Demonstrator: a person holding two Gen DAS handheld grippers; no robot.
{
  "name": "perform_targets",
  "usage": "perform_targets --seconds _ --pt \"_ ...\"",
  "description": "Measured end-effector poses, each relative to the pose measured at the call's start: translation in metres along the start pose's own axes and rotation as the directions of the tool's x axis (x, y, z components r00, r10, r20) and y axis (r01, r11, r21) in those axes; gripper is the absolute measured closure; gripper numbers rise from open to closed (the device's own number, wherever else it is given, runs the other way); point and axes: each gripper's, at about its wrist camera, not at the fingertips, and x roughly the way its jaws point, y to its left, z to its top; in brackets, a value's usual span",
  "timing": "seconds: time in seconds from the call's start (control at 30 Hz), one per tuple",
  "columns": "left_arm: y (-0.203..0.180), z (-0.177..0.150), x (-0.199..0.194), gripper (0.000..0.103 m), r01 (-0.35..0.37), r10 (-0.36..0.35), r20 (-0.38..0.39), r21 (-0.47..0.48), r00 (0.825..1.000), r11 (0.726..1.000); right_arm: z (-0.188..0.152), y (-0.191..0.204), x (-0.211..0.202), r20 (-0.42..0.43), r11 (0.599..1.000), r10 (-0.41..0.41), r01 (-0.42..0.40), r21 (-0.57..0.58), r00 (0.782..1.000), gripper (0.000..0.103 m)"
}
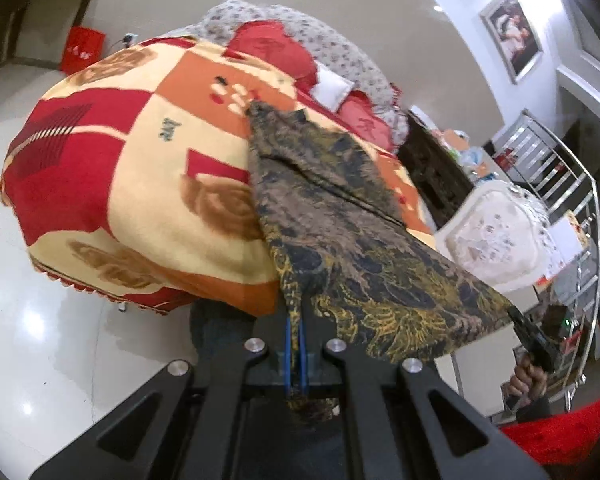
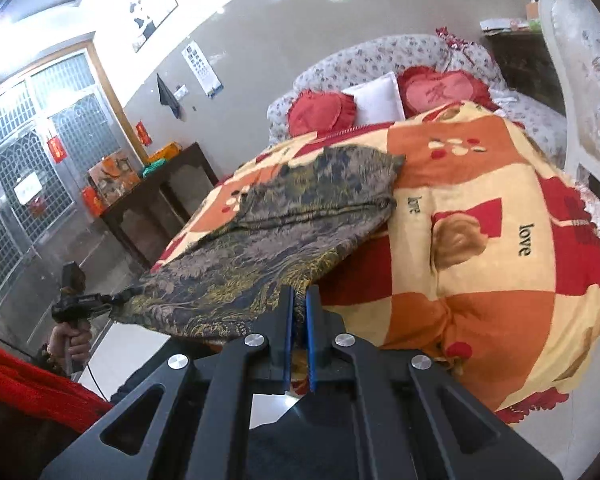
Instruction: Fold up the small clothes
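Observation:
A dark garment with a gold and navy pattern lies partly on the bed's red, orange and cream blanket, its near edge lifted off and stretched taut between both grippers. My left gripper is shut on one near corner of the garment. My right gripper is shut on the other near corner of the garment. The right gripper also shows at the far right of the left wrist view, and the left gripper at the left of the right wrist view. The far part rests folded on the blanket.
Red heart cushions and a white pillow lie at the bed's head. A dark wooden table with boxes stands by a barred door. A white headboard and a metal rack stand right of the bed. The floor is glossy white tile.

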Motion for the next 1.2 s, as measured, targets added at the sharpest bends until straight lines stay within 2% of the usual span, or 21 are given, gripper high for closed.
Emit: perform_targets --seconds 0.1,0.2,0.3,0.37,0.43,0.6,0.73,0.83,1.03,1.2 --pt "-0.008 0.006 0.003 0.101 0.003 -0.003 0.006 0.010 1.000 1.000 0.006 -0.003 -0.006 0.025 1.000 -0.008 0.008 -0.004 1.000 0.096" --pt "-0.005 0.026 0.028 0.101 -0.031 0.032 0.020 -0.024 0.999 0.999 0.015 -0.013 0.010 0.026 1.000 -0.019 0.019 0.008 0.999 0.096" --pt "0.002 0.050 0.060 0.101 -0.068 0.072 0.037 -0.080 0.997 0.994 0.028 -0.029 0.044 0.014 0.999 -0.043 0.042 0.034 0.999 0.096" --pt "0.007 0.066 0.080 0.101 -0.080 0.086 0.052 -0.110 0.995 0.991 0.038 -0.038 0.070 0.009 0.997 -0.074 0.074 0.024 0.997 0.096" --pt "0.014 0.085 0.108 0.101 -0.126 0.133 0.052 -0.131 0.990 0.983 0.049 -0.049 0.097 -0.005 0.992 -0.123 0.123 0.025 0.992 0.096" --pt "0.022 0.128 0.167 0.101 -0.189 0.196 0.043 -0.130 0.980 0.973 0.075 -0.075 0.155 -0.028 0.979 -0.203 0.204 0.017 0.979 0.096" --pt "0.022 0.178 0.201 0.101 -0.202 0.214 0.087 -0.129 0.973 0.971 0.110 -0.093 0.200 -0.019 0.969 -0.249 0.249 0.005 0.968 0.096" --pt "0.025 0.210 0.219 0.101 -0.209 0.224 0.109 -0.131 0.969 0.969 0.136 -0.105 0.229 -0.014 0.965 -0.263 0.263 0.006 0.965 0.096" --pt "0.030 0.269 0.266 0.101 -0.274 0.286 0.120 -0.107 0.951 0.956 0.188 -0.124 0.292 -0.023 0.955 -0.298 0.298 0.002 0.954 0.096" --pt "0.037 0.297 0.301 0.101 -0.316 0.326 0.119 -0.096 0.938 0.944 0.218 -0.139 0.332 -0.018 0.949 -0.315 0.316 0.016 0.949 0.096"
